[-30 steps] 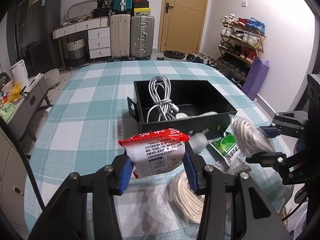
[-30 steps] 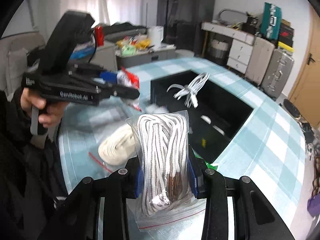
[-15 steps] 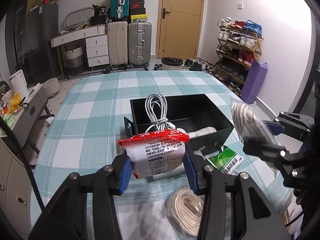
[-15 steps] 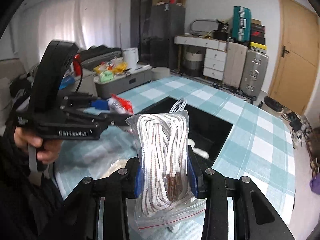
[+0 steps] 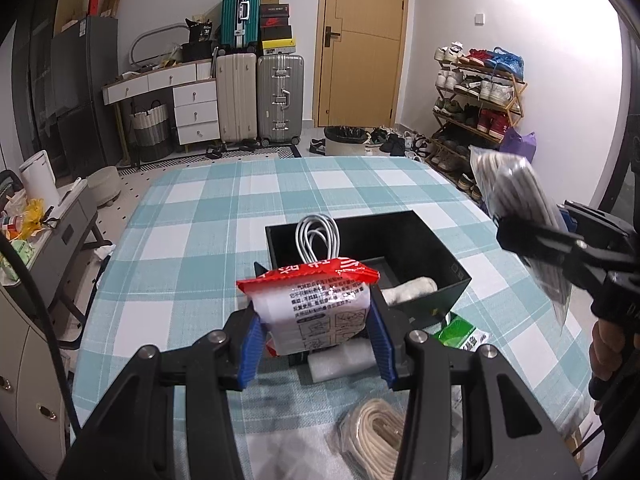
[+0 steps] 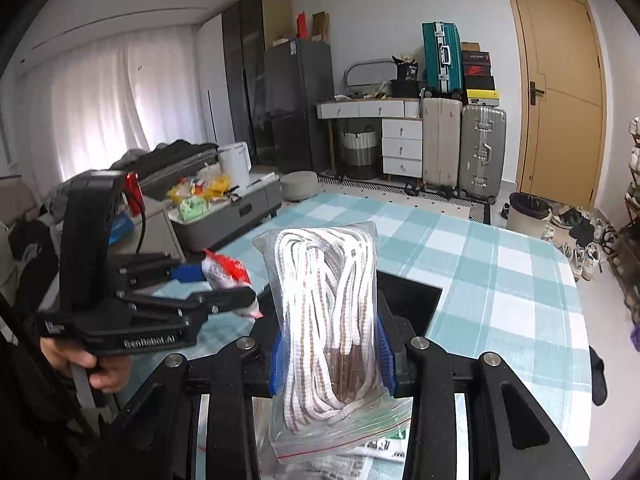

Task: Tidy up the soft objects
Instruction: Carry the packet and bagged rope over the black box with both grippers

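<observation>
My left gripper (image 5: 316, 344) is shut on a red-and-white tissue pack (image 5: 316, 308), held above the near end of the black bin (image 5: 436, 248). The bin holds a coiled white cable (image 5: 318, 240) and a white roll (image 5: 408, 290). My right gripper (image 6: 330, 356) is shut on a clear zip bag of striped white rope (image 6: 330, 312); it also shows in the left wrist view (image 5: 524, 216), high to the right of the bin. The left gripper with the pack (image 6: 228, 276) shows in the right wrist view.
On the checked tablecloth (image 5: 192, 248) near the bin lie a bagged cream rope coil (image 5: 376, 436), a green packet (image 5: 460, 332) and a white foam piece (image 5: 344, 360). Suitcases (image 5: 256, 96) and a shoe rack (image 5: 476, 100) stand beyond the table.
Both grippers have risen with their loads. The bin now sits lower and farther off in both views, and the rope bag is higher at the right.
</observation>
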`<move>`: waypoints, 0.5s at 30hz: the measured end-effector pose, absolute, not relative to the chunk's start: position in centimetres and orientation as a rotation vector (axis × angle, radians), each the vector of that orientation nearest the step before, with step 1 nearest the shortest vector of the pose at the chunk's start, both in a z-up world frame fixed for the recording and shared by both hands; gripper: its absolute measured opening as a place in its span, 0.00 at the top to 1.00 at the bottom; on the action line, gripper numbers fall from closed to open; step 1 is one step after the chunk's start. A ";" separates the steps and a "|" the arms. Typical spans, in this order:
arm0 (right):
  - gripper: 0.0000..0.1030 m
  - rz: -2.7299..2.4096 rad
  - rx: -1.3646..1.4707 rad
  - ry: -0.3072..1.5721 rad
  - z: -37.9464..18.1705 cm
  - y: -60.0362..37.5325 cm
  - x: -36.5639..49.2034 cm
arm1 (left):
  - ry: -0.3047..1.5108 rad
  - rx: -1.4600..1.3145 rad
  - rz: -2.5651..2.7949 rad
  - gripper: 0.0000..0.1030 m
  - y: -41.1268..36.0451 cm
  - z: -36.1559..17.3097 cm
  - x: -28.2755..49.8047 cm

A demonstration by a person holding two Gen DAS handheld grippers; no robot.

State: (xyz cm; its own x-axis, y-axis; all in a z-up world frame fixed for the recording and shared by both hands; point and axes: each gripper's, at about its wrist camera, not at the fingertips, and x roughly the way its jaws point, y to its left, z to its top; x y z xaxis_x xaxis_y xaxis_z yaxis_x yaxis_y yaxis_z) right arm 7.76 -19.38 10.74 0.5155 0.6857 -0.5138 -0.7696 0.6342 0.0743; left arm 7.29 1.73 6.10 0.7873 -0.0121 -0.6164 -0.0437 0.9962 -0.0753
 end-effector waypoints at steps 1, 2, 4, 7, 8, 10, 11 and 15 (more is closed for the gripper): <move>0.65 0.878 -0.163 0.534 10.9 -19.3 8.0 | 0.664 -0.089 0.015 0.56 1.8 6.2 7.5; 0.65 0.881 -0.154 0.538 11.1 -19.2 8.3 | 0.664 -0.090 0.015 0.56 1.8 6.2 7.6; 0.65 0.879 -0.143 0.534 11.3 -19.0 8.7 | 0.663 -0.090 0.013 0.56 1.8 6.2 8.1; 0.65 0.878 -0.130 0.539 11.2 -18.7 9.4 | 0.664 -0.096 0.012 0.56 1.9 6.1 8.6; 0.65 0.877 -0.124 0.543 11.1 -18.6 9.7 | 0.665 -0.097 0.012 0.56 1.9 6.1 8.9; 0.65 0.878 -0.115 0.554 10.7 -18.3 10.3 | 0.667 -0.099 0.013 0.56 1.9 6.0 9.5; 0.65 0.876 -0.112 0.559 10.4 -18.1 10.6 | 0.670 -0.100 0.013 0.56 2.0 5.9 9.8; 0.65 0.869 -0.086 0.568 9.6 -18.0 11.7 | 0.678 -0.103 0.010 0.56 1.9 5.4 10.8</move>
State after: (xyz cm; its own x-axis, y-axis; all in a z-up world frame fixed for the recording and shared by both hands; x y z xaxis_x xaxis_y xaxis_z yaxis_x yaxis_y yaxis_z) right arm 11.71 -18.01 9.59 0.5079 0.6981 -0.5047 -0.7428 0.6516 0.1537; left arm 10.78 1.92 5.40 0.7791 -0.0244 -0.6265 -0.0430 0.9948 -0.0922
